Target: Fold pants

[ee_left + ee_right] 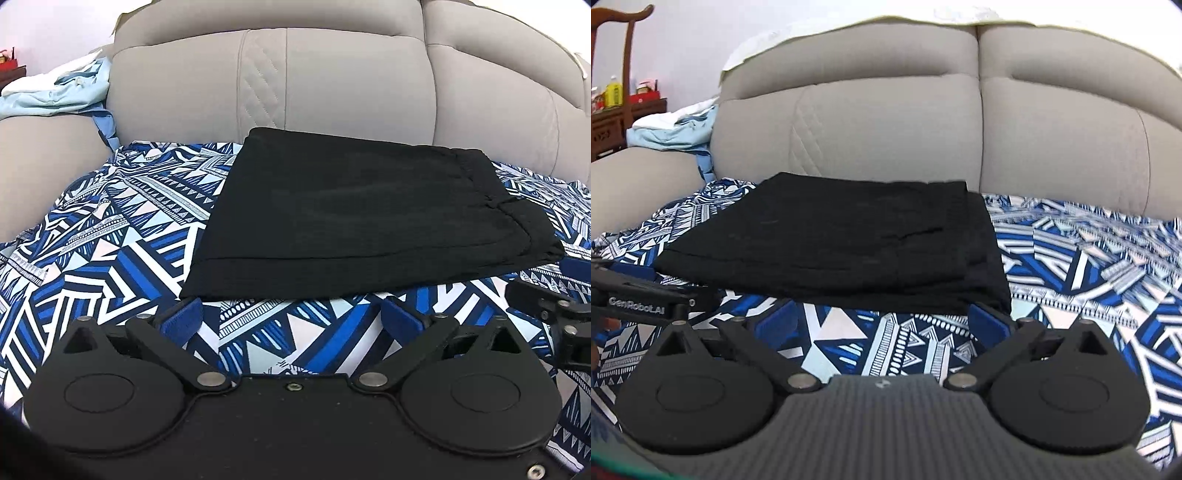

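the black folded pants lie flat as a wide rectangle on the blue and white patterned cloth, straight ahead of both grippers and close under the grey padded sofa backrest. their long axis runs from side to side across the view, parallel to the backrest. the gathered waistband end points to the right of the left gripper, and there the layers make small steps at the edge. the near long edge is straight and lies just in front of the fingertips of both grippers, not touching them.

the left gripper has its blue fingers spread wide and holds nothing; it stands in front of the left part of the near edge. the right gripper is also spread wide and empty; its right finger is just beside the right near corner of the pants.

free patterned cloth lies between the grippers and the pants, and more to the left of the left gripper and to the right of the right gripper. behind the pants the backrest is near. a light blue crumpled garment lies far to the left on the armrest.
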The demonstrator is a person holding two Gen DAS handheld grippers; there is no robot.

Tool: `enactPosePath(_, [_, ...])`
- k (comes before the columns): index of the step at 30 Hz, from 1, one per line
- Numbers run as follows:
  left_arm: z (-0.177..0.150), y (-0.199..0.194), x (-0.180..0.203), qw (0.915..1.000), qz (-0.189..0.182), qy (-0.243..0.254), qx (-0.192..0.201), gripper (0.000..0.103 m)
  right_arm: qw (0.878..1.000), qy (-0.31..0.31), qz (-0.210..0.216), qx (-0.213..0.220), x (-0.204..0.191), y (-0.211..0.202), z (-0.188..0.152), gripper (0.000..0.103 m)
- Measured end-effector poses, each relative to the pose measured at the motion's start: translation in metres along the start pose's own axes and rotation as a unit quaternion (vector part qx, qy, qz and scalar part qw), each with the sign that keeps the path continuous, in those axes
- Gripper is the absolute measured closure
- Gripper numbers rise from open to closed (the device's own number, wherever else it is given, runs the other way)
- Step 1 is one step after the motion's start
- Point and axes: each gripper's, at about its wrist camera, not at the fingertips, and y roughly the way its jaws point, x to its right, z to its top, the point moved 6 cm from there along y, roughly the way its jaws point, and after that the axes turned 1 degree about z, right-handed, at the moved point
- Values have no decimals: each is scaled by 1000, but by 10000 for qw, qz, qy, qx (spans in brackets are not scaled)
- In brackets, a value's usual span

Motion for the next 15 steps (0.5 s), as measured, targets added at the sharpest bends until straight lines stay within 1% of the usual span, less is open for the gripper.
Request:
enactPosePath(3, [0, 2, 5, 9998, -100, 158, 56, 0, 10000, 14, -72, -33, 1, 7, -3, 0])
enactPosePath(7, [3, 7, 9, 9994, -239, 244, 68, 0, 9992, -329, -206, -38, -9, 12, -6, 0])
enactPosePath(12, [2, 8, 9, 9988, -315, 306, 211, 0, 9991, -401, -140, -65, -13, 14, -7, 0])
enactPosePath(15, [2, 9, 10, 9989, -295, 291, 205, 0, 9991, -406, -114, -69, -14, 15, -7, 0])
